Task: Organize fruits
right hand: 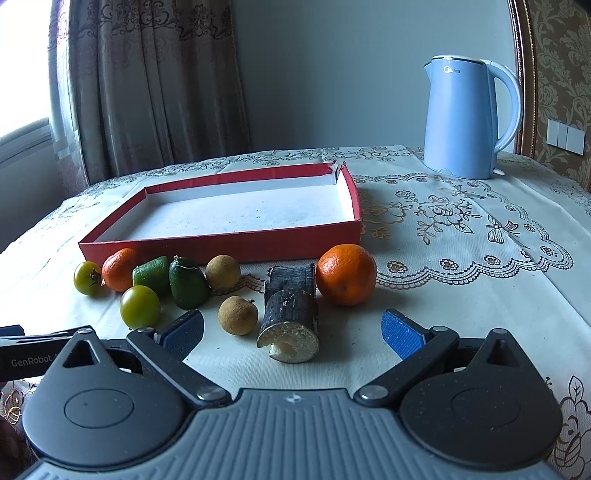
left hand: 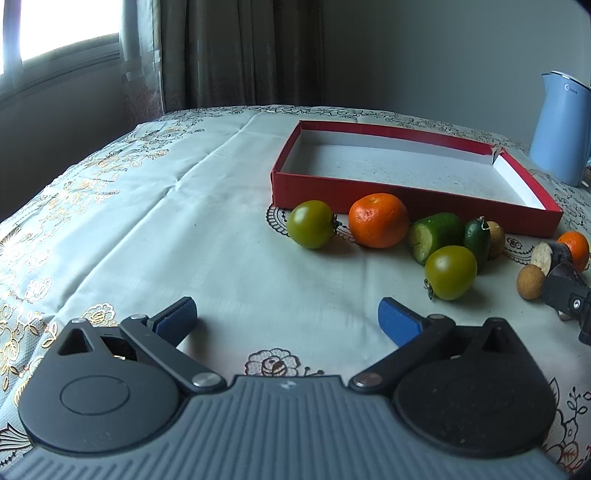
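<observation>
Counting fruit before my red box (right hand: 221,245): two oranges (right hand: 346,275), two green tomatoes (right hand: 140,306), two longans (right hand: 237,315), two cut green pieces (right hand: 188,284), two dark stalk sections (right hand: 291,317), left gripper (left hand: 288,321) and right gripper (right hand: 291,328) spread wide, grasping nothing

This is a room in a home. The desk (right hand: 461,236) wears an embroidered floral cloth with a lace edge. Heavy patterned curtains (right hand: 147,81) hang at the far left beside a bright window (left hand: 62,29). A blue electric kettle (right hand: 465,118) stands at the far right, near damask wallpaper (right hand: 561,74) and a row of wall switches (right hand: 565,137).
</observation>
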The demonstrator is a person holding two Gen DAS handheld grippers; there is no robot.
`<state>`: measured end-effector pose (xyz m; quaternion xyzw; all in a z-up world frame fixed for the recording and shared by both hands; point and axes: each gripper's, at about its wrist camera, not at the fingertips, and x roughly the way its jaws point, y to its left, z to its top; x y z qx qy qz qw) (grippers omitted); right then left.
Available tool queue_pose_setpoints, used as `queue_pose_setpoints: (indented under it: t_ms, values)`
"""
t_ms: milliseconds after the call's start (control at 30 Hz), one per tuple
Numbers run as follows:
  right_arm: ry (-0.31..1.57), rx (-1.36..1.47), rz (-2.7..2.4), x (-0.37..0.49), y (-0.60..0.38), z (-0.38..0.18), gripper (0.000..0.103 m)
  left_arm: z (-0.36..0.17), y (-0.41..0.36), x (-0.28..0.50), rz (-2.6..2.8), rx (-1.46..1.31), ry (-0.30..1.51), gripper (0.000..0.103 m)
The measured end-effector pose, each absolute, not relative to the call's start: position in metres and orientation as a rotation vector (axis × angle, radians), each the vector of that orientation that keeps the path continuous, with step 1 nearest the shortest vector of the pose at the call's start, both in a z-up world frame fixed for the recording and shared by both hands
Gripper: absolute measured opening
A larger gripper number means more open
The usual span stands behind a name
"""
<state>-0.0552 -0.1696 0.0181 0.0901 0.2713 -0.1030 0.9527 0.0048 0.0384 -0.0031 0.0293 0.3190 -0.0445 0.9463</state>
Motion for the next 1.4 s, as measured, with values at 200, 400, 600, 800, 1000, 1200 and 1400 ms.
queue_pose_setpoints:
  t_ms: [200, 400, 600, 800, 1000, 1200, 1400]
  values:
    - [0.534, 0.194, -0.214, -0.0585, -0.1707, 0.0187, 0.103, -0.0030, 0.0384, 0.0046, -0.091, 0.059, 0.650, 0.103]
    - [0.512, 0.192, -0.206, -0.0610, -0.1700, 0.0200, 0.103, -0.0030, 0.0387, 0.0047, -0.091, 0.059, 0.649, 0.103]
    - [0.496, 0.194, -0.189, -0.0630, -0.1694, 0.0208, 0.103, -0.0028, 0.0389, 0.0045, -0.091, 0.058, 0.649, 0.103]
    - [0.498, 0.188, -0.192, -0.0630, -0.1686, 0.0210, 0.103, -0.0031, 0.0387, 0.0047, -0.091, 0.058, 0.650, 0.103]
    - [0.503, 0.187, -0.196, -0.0623, -0.1685, 0.0207, 0.103, -0.0036, 0.0380, 0.0043, -0.091, 0.058, 0.650, 0.103]
    - [0.502, 0.187, -0.195, -0.0626, -0.1686, 0.0208, 0.103, -0.0035, 0.0382, 0.0043, -0.091, 0.057, 0.650, 0.103]
    - [0.500, 0.188, -0.197, -0.0627, -0.1686, 0.0210, 0.103, -0.0034, 0.0383, 0.0042, -0.091, 0.057, 0.650, 0.103]
